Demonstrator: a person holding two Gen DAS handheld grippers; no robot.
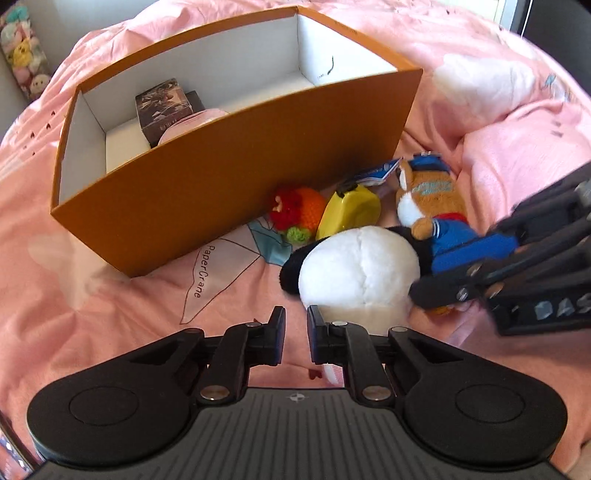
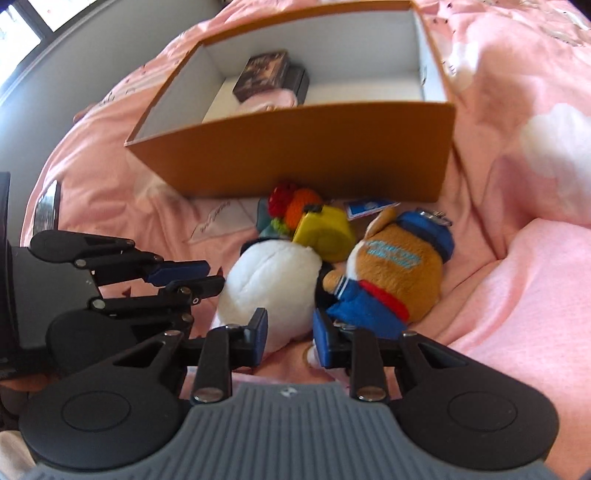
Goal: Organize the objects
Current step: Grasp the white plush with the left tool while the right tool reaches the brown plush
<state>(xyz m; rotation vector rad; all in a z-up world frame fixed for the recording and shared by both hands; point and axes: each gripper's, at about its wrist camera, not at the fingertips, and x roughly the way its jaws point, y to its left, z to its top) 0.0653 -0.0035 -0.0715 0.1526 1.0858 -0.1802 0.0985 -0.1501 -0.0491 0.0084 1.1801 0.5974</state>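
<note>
An orange box (image 1: 229, 173) with a white inside stands on the pink bed; it shows in the right wrist view too (image 2: 303, 151). Inside lie a dark patterned box (image 1: 164, 105) and something pink. In front of it lie a black-and-white plush (image 1: 354, 269) (image 2: 269, 280), a brown plush in blue clothes (image 1: 428, 199) (image 2: 395, 269), a yellow toy (image 1: 351, 212) (image 2: 325, 230) and an orange-red knitted toy (image 1: 295, 208) (image 2: 291, 201). My left gripper (image 1: 296, 325) is nearly closed and empty, just before the white plush. My right gripper (image 2: 290, 326) is open around the white plush's near end.
The pink bedding (image 1: 110, 295) rises in folds on the right (image 2: 535, 295). A blue card (image 2: 369, 206) lies by the box. A patterned strip with plush figures (image 1: 22, 55) stands at the far left. A window (image 2: 22, 22) is at upper left.
</note>
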